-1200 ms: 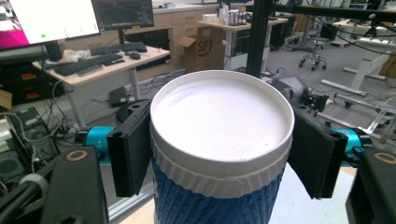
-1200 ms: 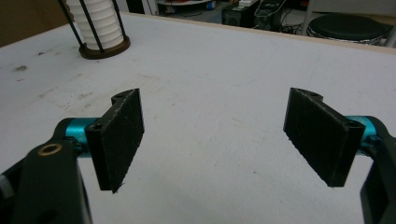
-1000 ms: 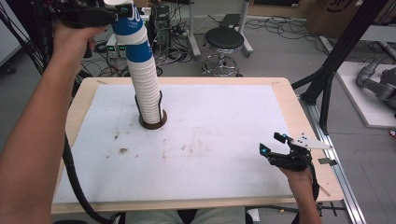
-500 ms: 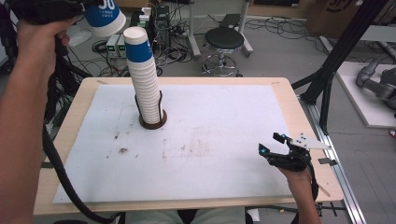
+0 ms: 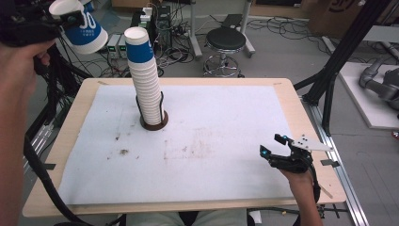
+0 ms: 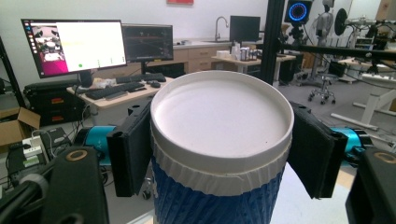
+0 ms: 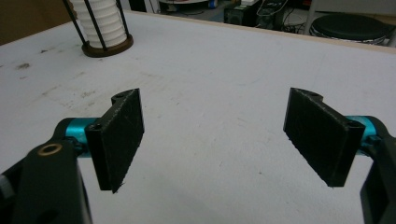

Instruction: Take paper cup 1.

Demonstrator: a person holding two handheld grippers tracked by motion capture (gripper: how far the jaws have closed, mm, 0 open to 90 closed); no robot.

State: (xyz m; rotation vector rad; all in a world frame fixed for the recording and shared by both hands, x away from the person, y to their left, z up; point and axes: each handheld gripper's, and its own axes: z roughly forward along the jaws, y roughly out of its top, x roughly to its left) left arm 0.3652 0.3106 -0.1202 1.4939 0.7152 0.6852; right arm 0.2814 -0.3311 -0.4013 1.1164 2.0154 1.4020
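Note:
A tall stack of blue-and-white paper cups [image 5: 142, 80] stands in a holder with a brown base [image 5: 154, 124] and black rods, at the back left of the white mat. High above the table's back left corner, my left gripper [image 5: 74, 21] is shut on a single blue cup [image 5: 87, 34], well clear of the stack. In the left gripper view both pads press the sides of the blue cup [image 6: 219, 112], whose closed white end faces the camera. My right gripper [image 5: 275, 146] hovers open near the front right, nothing between its pads [image 7: 119, 135]. The cup stack [image 7: 100, 18] lies far off.
The white mat [image 5: 211, 117] covers a wooden board [image 5: 287, 89] and carries a few dark stains [image 5: 123, 151]. A black stool [image 5: 226, 40], cables and equipment sit on the floor beyond. A black frame post [image 5: 339, 61] rises at the right edge.
My left gripper lifted the top cup off the stack and carried it up and left, tilting it. The right gripper has stayed in place, open.

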